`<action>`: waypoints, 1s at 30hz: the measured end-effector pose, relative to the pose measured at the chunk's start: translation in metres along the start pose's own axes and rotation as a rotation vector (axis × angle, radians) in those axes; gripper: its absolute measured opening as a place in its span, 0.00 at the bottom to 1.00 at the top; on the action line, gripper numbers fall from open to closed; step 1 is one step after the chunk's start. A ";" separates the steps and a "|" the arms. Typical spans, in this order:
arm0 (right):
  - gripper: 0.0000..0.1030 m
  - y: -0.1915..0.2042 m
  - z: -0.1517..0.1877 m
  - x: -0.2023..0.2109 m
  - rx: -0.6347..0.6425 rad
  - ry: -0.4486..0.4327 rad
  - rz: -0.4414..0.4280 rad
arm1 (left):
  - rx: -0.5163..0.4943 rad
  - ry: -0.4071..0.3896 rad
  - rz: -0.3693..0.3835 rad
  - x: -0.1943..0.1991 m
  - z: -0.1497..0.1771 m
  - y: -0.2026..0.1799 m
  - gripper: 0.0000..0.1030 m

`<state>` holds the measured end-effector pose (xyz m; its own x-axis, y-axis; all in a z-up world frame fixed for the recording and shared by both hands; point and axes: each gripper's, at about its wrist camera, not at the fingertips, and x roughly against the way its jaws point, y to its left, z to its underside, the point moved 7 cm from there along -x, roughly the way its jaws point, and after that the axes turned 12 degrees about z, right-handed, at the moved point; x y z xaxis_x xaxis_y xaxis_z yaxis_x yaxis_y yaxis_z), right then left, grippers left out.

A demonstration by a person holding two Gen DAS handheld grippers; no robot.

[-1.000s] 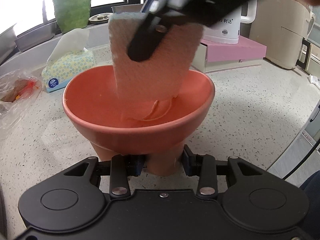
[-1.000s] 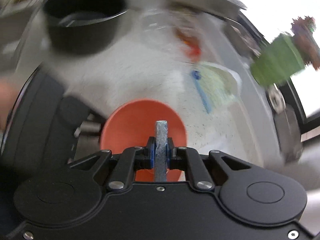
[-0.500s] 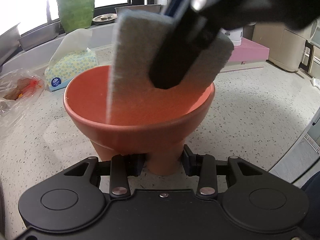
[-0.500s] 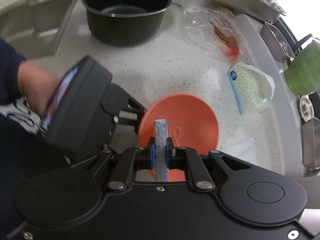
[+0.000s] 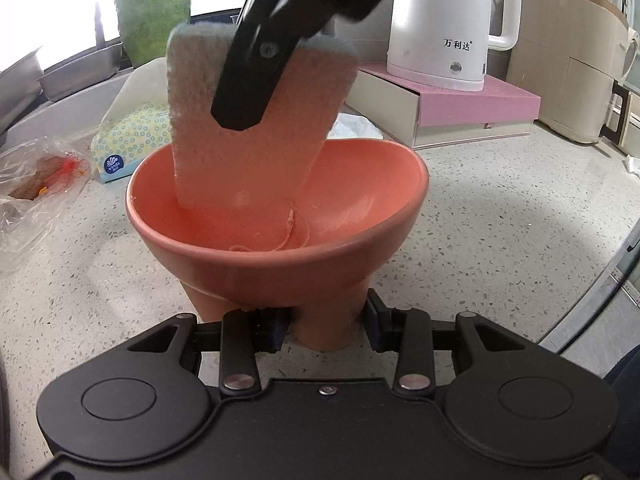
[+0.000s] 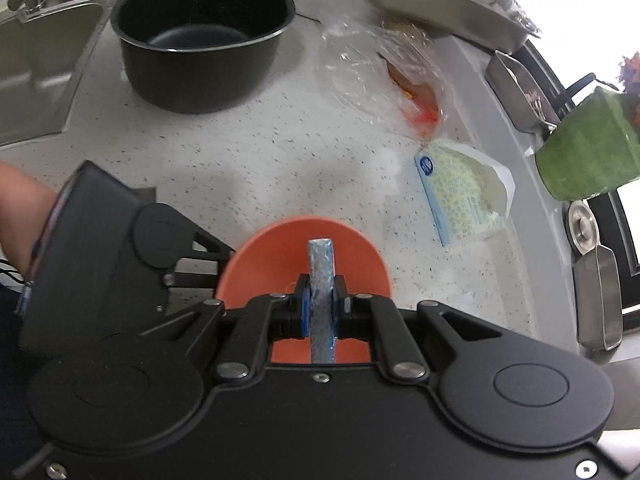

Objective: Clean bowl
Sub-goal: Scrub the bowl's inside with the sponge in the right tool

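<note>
An orange footed bowl (image 5: 280, 256) stands on the speckled counter, and my left gripper (image 5: 326, 330) is shut on its foot from the near side. From above, my right gripper (image 6: 320, 298) is shut on a flat sponge (image 5: 256, 128), white on its face with a blue-grey back. The sponge's lower end rests inside the bowl against the left inner wall. In the right wrist view the sponge (image 6: 320, 276) shows edge-on over the bowl (image 6: 276, 256), with the left gripper's body to the left of it.
A tissue pack (image 5: 128, 148) and a clear plastic bag (image 5: 36, 184) lie left of the bowl. A white kettle (image 5: 444, 20) on a pink box (image 5: 472, 108) stands behind. A black pot (image 6: 200, 36), a sink (image 6: 44, 52) and a green planter (image 6: 584, 148) lie beyond.
The sponge has swung inside the bowl, from hanging at the middle, up and across, to resting against the left inner wall. The left gripper and the bowl have stayed put.
</note>
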<state>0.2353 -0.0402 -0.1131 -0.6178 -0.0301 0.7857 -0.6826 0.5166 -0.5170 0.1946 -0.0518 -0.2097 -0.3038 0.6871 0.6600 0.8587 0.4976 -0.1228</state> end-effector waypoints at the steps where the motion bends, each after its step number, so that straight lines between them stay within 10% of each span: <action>1: 0.11 -0.001 0.002 -0.001 0.007 0.006 0.005 | 0.000 0.000 0.000 0.000 0.000 0.000 0.37; 21: 0.11 0.010 0.025 0.025 -0.136 0.017 -0.213 | 0.008 -0.009 0.012 -0.002 -0.001 0.003 0.37; 30: 0.11 0.002 0.019 0.022 -0.146 0.008 -0.172 | -0.002 -0.031 -0.003 -0.001 0.001 -0.001 0.36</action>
<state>0.2134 -0.0561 -0.1032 -0.4934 -0.1217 0.8612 -0.7135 0.6230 -0.3207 0.1936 -0.0521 -0.2113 -0.3186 0.7018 0.6372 0.8585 0.4987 -0.1199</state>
